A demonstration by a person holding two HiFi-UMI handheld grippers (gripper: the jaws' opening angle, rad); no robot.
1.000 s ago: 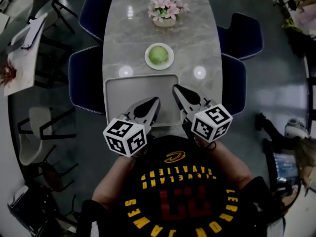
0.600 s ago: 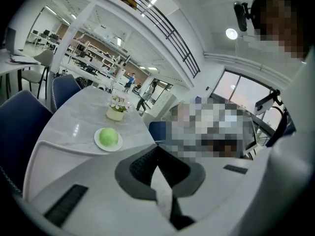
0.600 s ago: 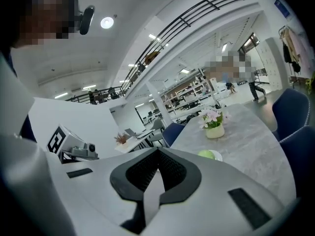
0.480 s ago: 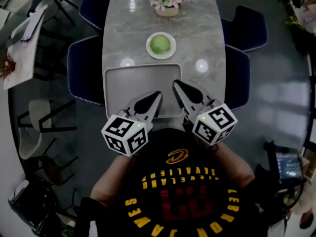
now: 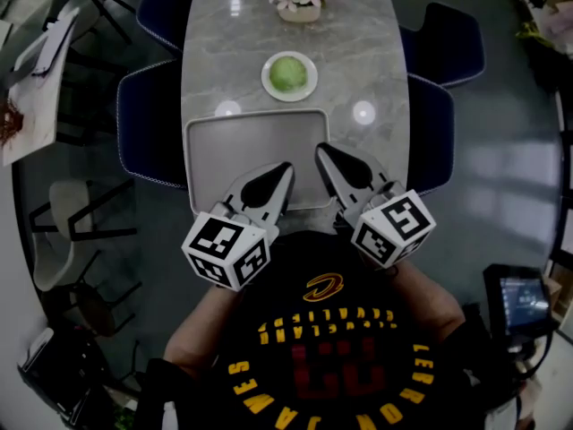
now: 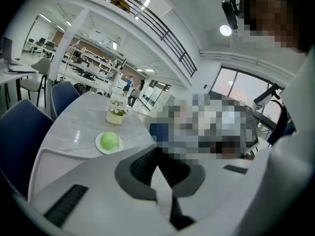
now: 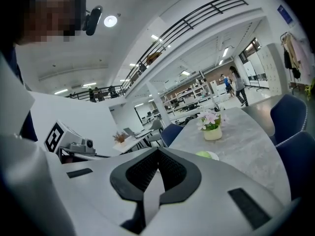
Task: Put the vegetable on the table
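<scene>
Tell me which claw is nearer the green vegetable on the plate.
Right, narrowly. The right claw hovers over the tray, short of the vegetable and slightly to its right; the left claw lines up with it but sits further back.

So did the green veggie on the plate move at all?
No. The green vegetable still sits centred on its white plate, between the flower pot and the tray; only the camera shifted.

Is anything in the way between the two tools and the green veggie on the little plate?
Nothing blocks it. Only the grey tray lies flat between the left tool, the right tool and the green vegetable on its white plate. The flower pot stands beyond the plate, out of the way.
</scene>
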